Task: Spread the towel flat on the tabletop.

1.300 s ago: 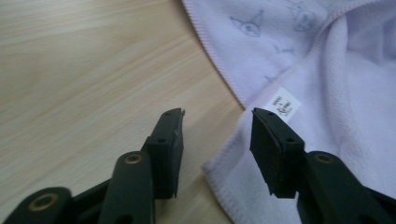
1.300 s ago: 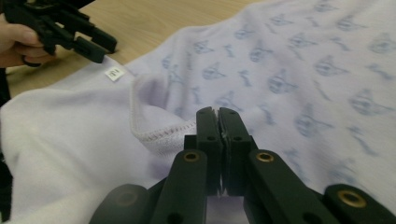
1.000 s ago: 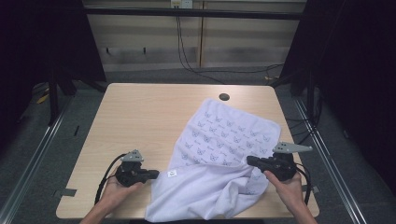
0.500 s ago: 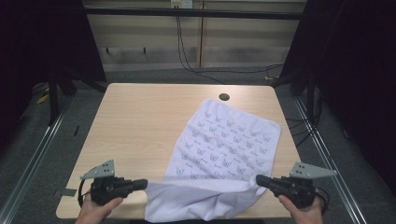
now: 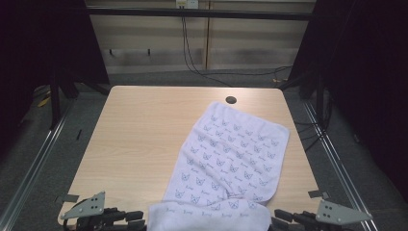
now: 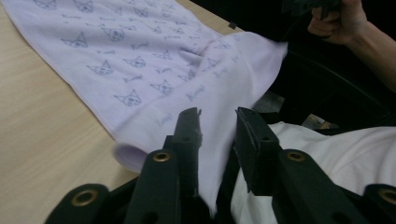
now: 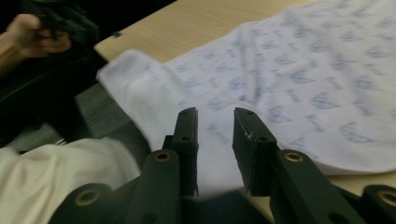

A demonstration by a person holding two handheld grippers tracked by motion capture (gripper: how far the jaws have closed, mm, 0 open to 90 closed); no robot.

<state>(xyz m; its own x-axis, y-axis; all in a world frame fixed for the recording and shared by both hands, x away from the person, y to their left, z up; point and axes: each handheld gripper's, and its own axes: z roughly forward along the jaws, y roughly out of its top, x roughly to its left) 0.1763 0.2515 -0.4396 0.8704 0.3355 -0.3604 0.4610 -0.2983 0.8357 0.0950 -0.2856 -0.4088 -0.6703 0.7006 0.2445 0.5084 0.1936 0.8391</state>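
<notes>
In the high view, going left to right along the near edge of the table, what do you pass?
left gripper → towel, its near end hanging over the table edge → right gripper

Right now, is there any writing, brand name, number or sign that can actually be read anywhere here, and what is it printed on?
None can be read for certain.
Towel: between the printed cat faces runs a small cursive word, repeated all over; it is too small and blurred to read in the high view and both gripper views.
Table: no writing or label shows.
Grey plates on the grippers: holes, no lettering visible.
</notes>
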